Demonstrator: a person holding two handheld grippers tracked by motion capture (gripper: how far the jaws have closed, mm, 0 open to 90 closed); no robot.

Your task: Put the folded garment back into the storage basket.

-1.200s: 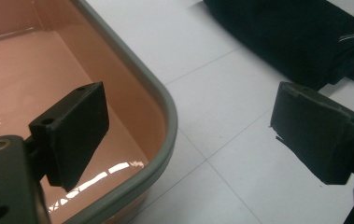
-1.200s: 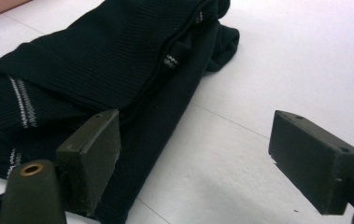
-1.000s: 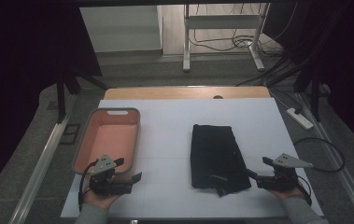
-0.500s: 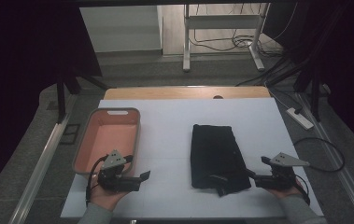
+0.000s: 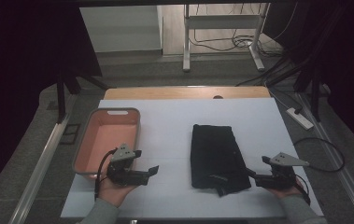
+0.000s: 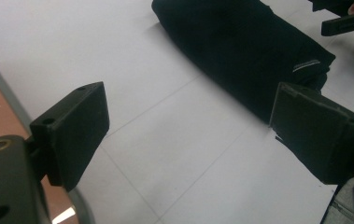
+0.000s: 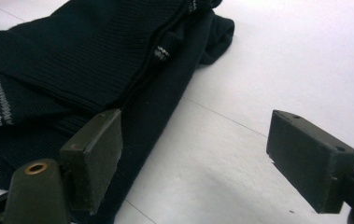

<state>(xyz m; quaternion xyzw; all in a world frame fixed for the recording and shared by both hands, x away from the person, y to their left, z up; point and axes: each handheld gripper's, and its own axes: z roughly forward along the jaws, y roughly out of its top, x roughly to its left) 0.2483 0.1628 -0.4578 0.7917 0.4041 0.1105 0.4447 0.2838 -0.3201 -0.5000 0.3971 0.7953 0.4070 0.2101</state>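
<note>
A black folded knit garment lies on the white table, right of centre. My left gripper hovers near the front edge, between the tray and the garment, and points right toward it. In the left gripper view its jaws stand open over bare table, with the garment ahead. My right gripper sits at the garment's near right corner, pointing left. Its jaws are open; one jaw is at the garment's edge, the other over bare table.
An empty salmon-coloured tray stands at the table's left side; its rim shows beside the left jaw. A strip of wood runs along the table's far edge. Cables and a power strip lie on the floor to the right.
My left gripper has moved right, away from the tray's near corner toward the garment, rising slightly. The right gripper and garment have stayed put.
</note>
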